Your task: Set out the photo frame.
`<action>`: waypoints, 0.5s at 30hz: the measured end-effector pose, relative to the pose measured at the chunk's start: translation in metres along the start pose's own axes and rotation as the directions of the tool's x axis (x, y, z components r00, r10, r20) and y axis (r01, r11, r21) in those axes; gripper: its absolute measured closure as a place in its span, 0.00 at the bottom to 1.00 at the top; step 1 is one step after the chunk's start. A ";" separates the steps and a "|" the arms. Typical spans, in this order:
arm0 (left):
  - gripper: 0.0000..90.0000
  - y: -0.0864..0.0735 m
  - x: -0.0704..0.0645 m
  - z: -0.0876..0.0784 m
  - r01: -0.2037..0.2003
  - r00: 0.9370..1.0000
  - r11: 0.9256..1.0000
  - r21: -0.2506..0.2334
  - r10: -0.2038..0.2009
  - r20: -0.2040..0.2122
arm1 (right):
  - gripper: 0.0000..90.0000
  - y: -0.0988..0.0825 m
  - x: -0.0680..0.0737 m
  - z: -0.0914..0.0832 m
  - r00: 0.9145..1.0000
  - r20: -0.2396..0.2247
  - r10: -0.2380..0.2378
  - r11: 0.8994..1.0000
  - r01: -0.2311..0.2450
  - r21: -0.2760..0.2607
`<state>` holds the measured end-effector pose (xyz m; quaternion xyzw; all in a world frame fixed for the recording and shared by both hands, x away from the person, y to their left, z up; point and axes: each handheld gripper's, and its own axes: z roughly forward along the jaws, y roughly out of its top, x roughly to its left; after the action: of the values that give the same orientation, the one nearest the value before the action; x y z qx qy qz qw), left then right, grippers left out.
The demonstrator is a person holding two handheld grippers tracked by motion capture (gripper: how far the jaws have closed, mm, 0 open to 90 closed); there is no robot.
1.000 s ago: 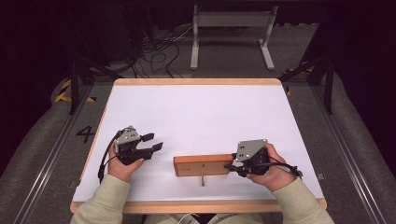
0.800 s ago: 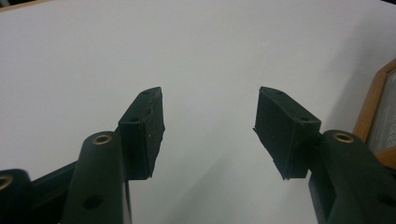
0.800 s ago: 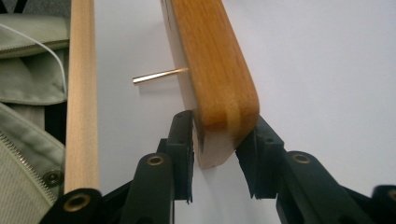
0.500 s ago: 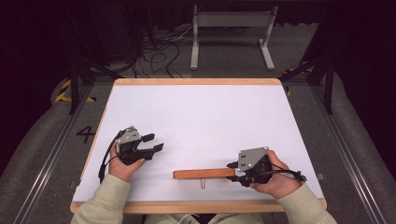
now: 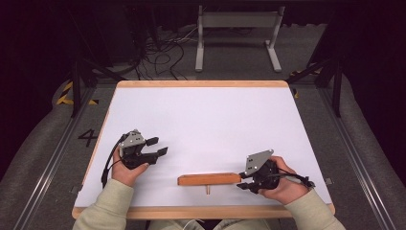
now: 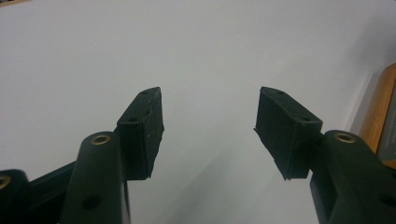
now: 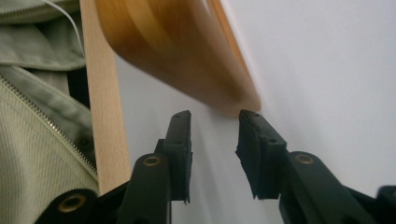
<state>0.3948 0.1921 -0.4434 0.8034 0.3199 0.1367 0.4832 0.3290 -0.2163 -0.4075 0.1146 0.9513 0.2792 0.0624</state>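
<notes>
The right gripper [image 5: 243, 185], jaws narrowly parted and just closing, sits at the wooden block's [image 5: 208, 179] end, gripping nothing; the left gripper [image 5: 157, 146] rests wide open on the surface [image 5: 215, 120].

Even light from above falls on the white tabletop [image 5: 206, 124], which is bright without glare, while the floor and room around it sink into near black. Shadows are faint and soft. The high view is slightly soft overall. In the right gripper view the wooden block [image 7: 177, 51] is smeared and out of focus; in the left gripper view the black pads [image 6: 144, 130] look sharp.
</notes>
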 end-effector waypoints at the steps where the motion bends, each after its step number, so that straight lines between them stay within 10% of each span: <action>1: 0.47 0.000 0.000 0.000 0.002 1.000 1.000 -0.004 -0.002 0.000 | 0.84 -0.002 0.000 0.003 1.000 -0.007 0.010 1.000 -0.010 0.026; 6: 0.47 0.000 0.000 0.000 0.003 1.000 1.000 0.001 -0.003 0.000 | 1.00 -0.003 0.000 0.010 0.999 -0.052 0.012 0.999 -0.009 0.042; 15: 0.47 0.000 0.000 0.000 -0.002 1.000 1.000 0.004 0.002 -0.002 | 1.00 -0.003 -0.004 0.026 0.996 -0.077 0.050 0.999 -0.051 -0.016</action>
<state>0.3947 0.1925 -0.4438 0.8045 0.3198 0.1375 0.4812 0.3373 -0.2065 -0.4310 0.1272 0.9473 0.2934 0.0198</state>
